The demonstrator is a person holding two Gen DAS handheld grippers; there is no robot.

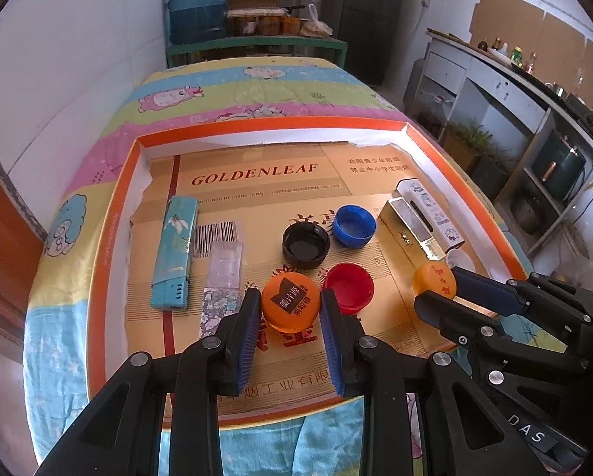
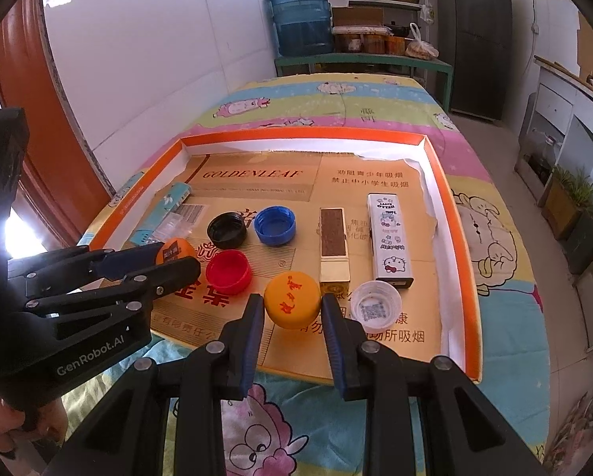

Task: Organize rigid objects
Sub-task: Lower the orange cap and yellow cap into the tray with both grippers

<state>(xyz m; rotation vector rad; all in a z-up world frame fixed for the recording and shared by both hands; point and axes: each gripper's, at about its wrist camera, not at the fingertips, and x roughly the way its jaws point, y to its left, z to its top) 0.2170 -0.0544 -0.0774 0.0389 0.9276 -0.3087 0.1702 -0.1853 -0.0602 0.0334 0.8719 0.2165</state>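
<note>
**Both claws closed on orange caps inside the tray**

The left claw [image 1: 290, 309] sits at lower centre of the left wrist view, its blue pads pressed against both sides of the orange cap with black label [image 1: 290, 304]. The right claw [image 2: 292, 307] sits at lower centre of the right wrist view, gripping the orange cap with red characters [image 2: 292, 304] in the same manner. Both caps are low over the cardboard floor of the orange-rimmed tray [image 1: 264, 129]. A red cap [image 1: 349, 287], black cap [image 1: 305, 244] and blue cap [image 1: 354, 225] lie open side up mid-frame. A clear cap [image 2: 377, 308] lies just right of the right claw.
</note>
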